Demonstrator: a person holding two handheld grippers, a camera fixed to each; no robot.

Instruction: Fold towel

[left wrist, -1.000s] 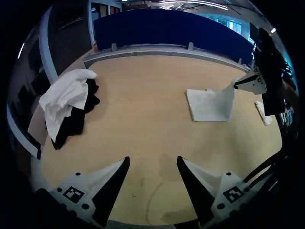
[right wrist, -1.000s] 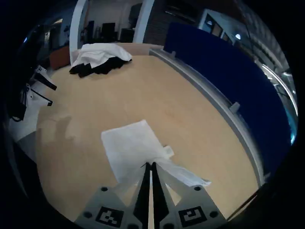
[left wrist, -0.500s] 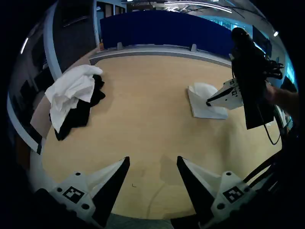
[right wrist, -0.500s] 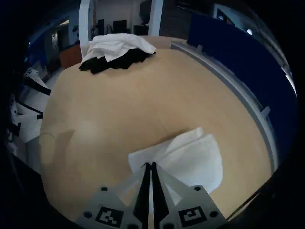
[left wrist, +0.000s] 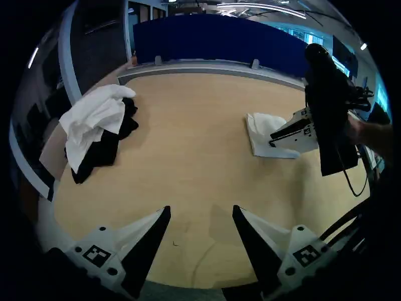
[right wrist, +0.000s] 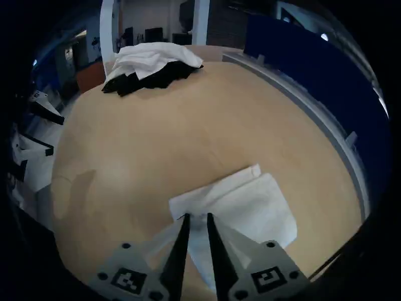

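Towel (right wrist: 245,200) lies folded on table (right wrist: 150,140). Right gripper (right wrist: 197,217), fingers slightly apart, at its near edge. Left gripper (left wrist: 200,213), fingers wide apart, over table. Clothes pile (left wrist: 92,123) far left

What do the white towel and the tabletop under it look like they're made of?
The towel: soft matte cloth, possibly cotton; it creases and lies in folded layers. The tabletop: light wood or wood-look laminate, smooth with a faint sheen; which one I cannot tell.
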